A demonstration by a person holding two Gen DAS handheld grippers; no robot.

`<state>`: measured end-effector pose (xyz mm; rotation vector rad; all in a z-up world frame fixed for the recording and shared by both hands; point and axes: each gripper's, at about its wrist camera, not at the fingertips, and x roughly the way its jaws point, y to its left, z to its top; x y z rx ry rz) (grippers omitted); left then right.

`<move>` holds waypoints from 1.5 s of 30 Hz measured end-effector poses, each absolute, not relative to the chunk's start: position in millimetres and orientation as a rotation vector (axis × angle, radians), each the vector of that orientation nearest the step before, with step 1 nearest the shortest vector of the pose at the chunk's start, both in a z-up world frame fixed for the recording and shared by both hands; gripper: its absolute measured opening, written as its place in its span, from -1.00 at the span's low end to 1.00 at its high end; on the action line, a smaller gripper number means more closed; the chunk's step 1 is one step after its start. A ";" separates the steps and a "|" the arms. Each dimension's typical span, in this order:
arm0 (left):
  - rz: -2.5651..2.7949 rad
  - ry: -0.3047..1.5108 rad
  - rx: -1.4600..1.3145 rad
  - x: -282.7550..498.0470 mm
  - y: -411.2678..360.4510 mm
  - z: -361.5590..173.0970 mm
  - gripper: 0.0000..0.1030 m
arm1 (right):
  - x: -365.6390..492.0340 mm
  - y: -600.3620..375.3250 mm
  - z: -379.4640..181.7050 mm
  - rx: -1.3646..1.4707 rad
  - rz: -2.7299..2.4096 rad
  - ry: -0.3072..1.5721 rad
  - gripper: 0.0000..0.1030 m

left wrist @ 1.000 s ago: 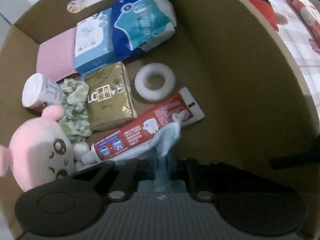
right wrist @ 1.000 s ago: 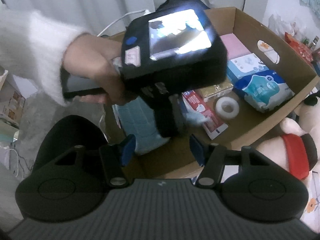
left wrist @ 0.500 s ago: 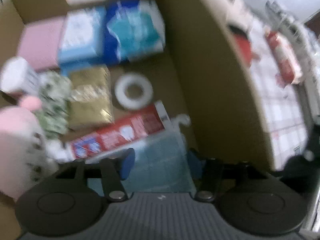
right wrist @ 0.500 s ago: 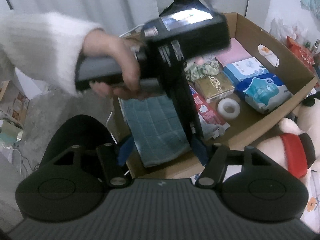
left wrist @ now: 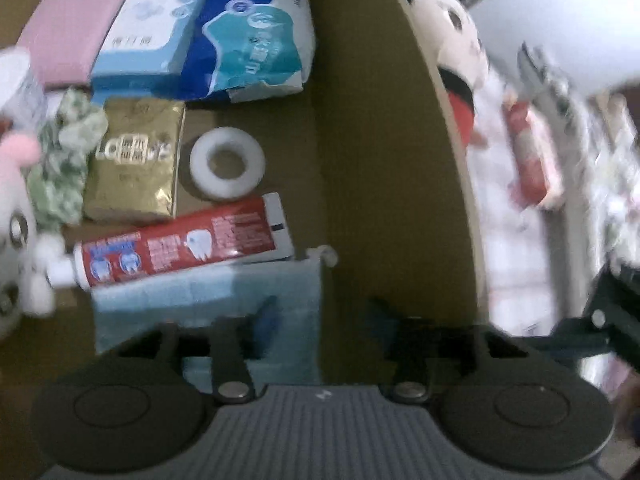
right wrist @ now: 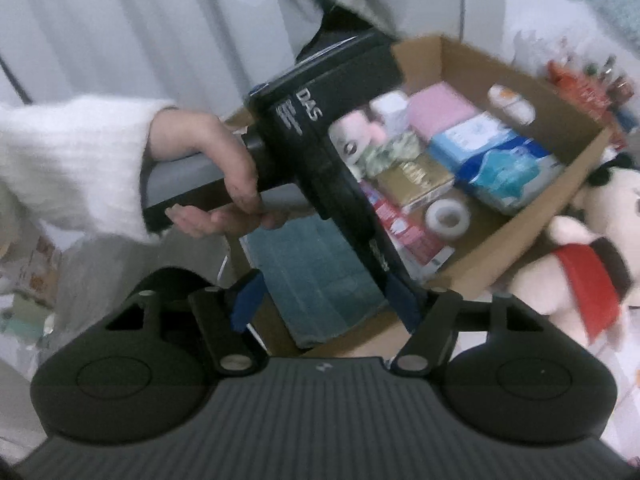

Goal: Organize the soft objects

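Observation:
A folded blue towel (left wrist: 208,292) lies flat in the near corner of the cardboard box (left wrist: 384,152), beside a red toothpaste tube (left wrist: 180,252); it also shows in the right wrist view (right wrist: 316,280). My left gripper (left wrist: 320,316) hangs open and empty just above the towel and the box wall. My right gripper (right wrist: 324,296) is open and empty outside the box, near its front edge. A pink plush (left wrist: 12,208) sits at the box's left side. A large plush doll (right wrist: 592,248) with a red scarf lies outside the box, to its right.
The box also holds a gold packet (left wrist: 136,160), a white tape roll (left wrist: 227,163), a green scrunchie (left wrist: 60,168), blue tissue packs (left wrist: 248,44), a pink pad (left wrist: 68,36). A red packet (left wrist: 532,160) lies on the patterned sheet beyond the box.
My left gripper has let go of the blue towel, opened and pulled back and right. The towel now lies spread in the box's near corner. The right gripper has hardly moved.

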<state>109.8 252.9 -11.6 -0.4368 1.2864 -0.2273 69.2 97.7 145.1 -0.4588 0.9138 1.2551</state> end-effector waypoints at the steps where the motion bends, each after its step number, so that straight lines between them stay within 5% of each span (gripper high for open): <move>1: -0.235 1.282 -0.488 107.8 257.1 -10.7 0.18 | 66.6 92.2 148.5 -0.442 1.243 0.899 0.41; 8: -0.184 1.126 -0.682 74.5 287.0 1.4 0.22 | 56.2 53.8 162.6 -0.251 1.215 0.784 0.42; 13: 0.069 0.780 -0.412 6.3 274.2 47.3 0.61 | 45.8 27.8 164.0 -0.138 1.172 0.580 0.45; 17: 0.362 0.544 -0.193 -59.1 230.6 54.7 0.65 | 37.7 14.2 149.7 -0.107 1.113 0.447 0.47; 22: 0.472 0.414 -0.251 -104.6 210.8 48.9 0.84 | 44.3 9.1 136.1 -0.091 1.140 0.411 0.47; 33: 0.552 0.354 -0.017 -100.9 164.6 30.6 0.98 | 44.1 -21.8 111.0 -0.085 1.037 0.408 0.51; 45: 0.635 0.363 -0.069 -98.5 166.4 28.3 1.00 | 55.0 -22.8 108.5 -0.046 1.050 0.374 0.59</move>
